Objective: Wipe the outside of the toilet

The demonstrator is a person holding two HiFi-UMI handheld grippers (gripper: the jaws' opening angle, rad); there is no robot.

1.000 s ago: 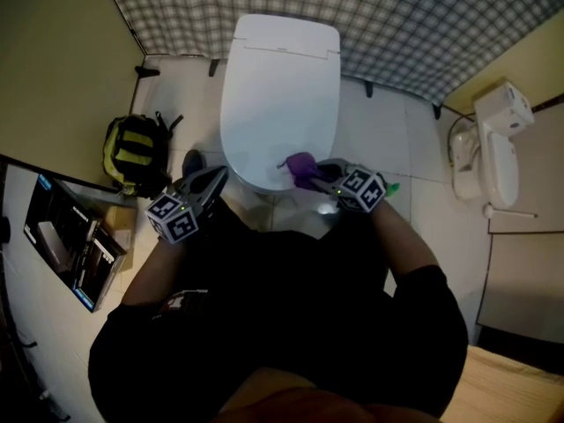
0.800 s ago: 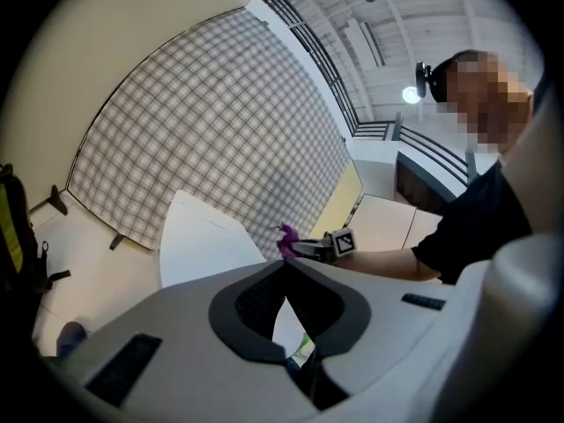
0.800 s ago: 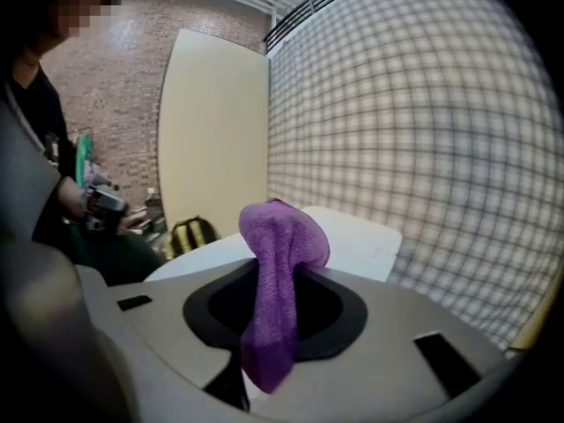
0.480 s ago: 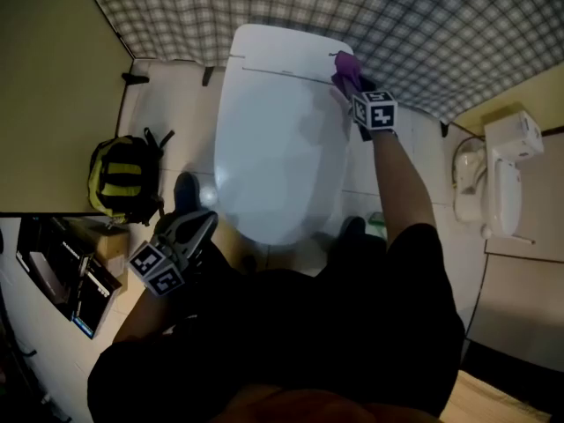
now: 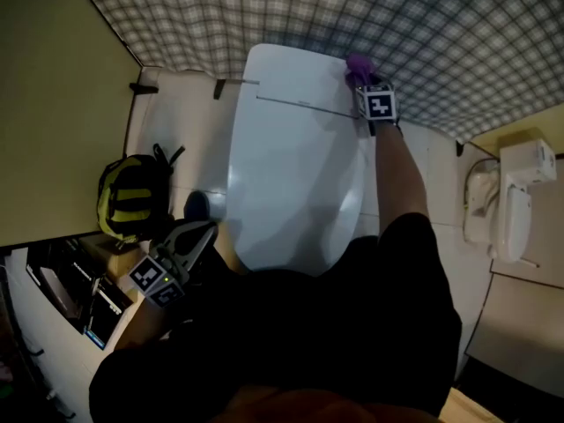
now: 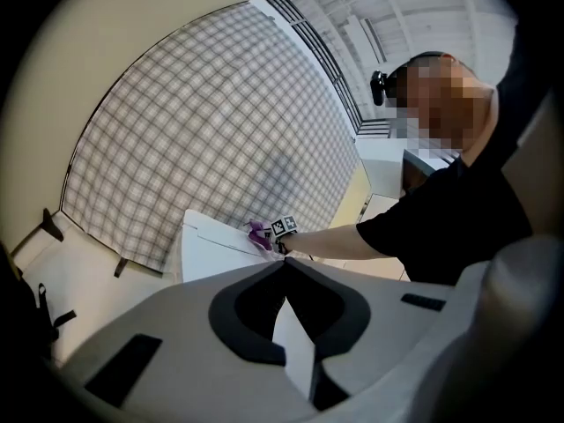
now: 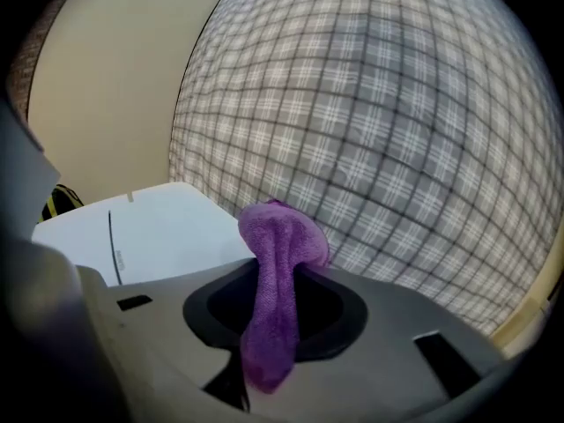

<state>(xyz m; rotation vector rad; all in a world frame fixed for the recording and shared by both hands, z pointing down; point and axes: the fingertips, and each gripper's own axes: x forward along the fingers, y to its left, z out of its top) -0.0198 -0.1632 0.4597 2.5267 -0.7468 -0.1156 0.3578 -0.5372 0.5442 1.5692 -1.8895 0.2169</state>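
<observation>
The white toilet (image 5: 291,174) stands with its lid down against the plaid wall. My right gripper (image 5: 363,79) reaches over the back right corner of the tank and is shut on a purple cloth (image 5: 357,65). In the right gripper view the cloth (image 7: 278,271) sticks up between the jaws, with the tank top (image 7: 150,232) to the left. My left gripper (image 5: 196,236) hangs low beside the bowl's front left, its jaws shut on nothing. The left gripper view shows the tank (image 6: 211,252) and the cloth (image 6: 258,233) far ahead.
A yellow and black backpack (image 5: 132,199) lies on the floor left of the toilet. A dark shoe (image 5: 196,207) is by the bowl. A white fixture (image 5: 515,203) sits at the right wall. Dark boxes (image 5: 62,293) are at the lower left.
My right gripper carried the purple cloth from the front rim of the toilet up to the back right corner of the tank. The left gripper stayed low at the left.
</observation>
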